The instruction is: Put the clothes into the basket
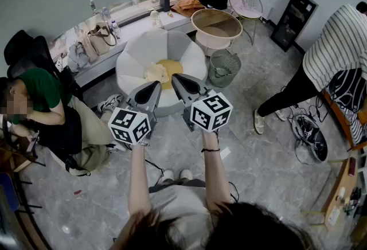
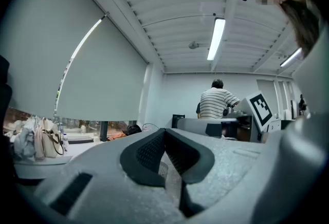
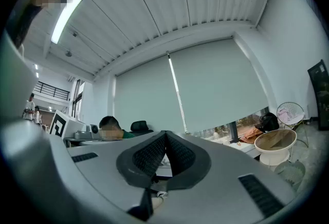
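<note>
Yellow and cream clothes [image 1: 162, 71] lie on a round white seat [image 1: 135, 57] in the head view. A grey wire basket [image 1: 223, 67] stands on the floor just right of that seat. My left gripper [image 1: 153, 92] and right gripper [image 1: 178, 84] are held level side by side in front of the seat, short of the clothes. In the left gripper view the left gripper [image 2: 164, 133] has its jaws pressed together with nothing between them. The right gripper [image 3: 165, 136] is likewise shut and empty. The wire basket [image 3: 291, 171] shows at the lower right of the right gripper view.
A large white tub [image 1: 217, 27] stands behind the wire basket. A person in green [image 1: 40, 97] sits at the left, and a person in a striped shirt [image 1: 335, 42] stands at the right. Cables [image 1: 309, 134] lie on the floor at the right. Bags [image 1: 97, 39] rest on the window ledge.
</note>
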A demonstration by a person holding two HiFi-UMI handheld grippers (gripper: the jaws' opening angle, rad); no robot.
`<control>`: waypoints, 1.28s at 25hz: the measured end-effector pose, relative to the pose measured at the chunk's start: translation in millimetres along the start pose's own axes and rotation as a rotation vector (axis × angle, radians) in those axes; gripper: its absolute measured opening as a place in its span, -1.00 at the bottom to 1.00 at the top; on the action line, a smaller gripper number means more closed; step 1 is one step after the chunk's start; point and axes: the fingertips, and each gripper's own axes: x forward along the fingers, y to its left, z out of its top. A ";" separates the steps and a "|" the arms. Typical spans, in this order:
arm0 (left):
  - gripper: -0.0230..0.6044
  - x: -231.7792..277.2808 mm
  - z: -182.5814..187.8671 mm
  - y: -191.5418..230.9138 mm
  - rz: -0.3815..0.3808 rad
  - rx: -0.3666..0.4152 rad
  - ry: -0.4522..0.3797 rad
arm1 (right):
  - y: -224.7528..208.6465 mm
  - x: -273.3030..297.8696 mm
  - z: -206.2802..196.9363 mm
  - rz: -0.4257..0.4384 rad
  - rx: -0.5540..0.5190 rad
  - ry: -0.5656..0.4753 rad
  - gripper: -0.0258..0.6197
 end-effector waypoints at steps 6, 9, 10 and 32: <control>-0.89 8.1 3.4 -0.8 -0.002 0.017 0.001 | -4.7 1.3 2.6 0.006 -0.012 -0.002 -0.89; -0.89 10.3 3.1 -1.2 0.000 0.020 0.004 | -6.6 1.2 3.3 0.010 -0.015 -0.005 -0.89; -0.89 11.0 2.9 -1.1 0.001 0.021 0.004 | -7.5 1.1 3.5 0.012 -0.014 -0.008 -0.89; -0.89 23.5 -35.6 -8.8 0.084 -0.059 0.062 | -40.6 -12.9 -23.5 0.054 0.096 0.039 -0.89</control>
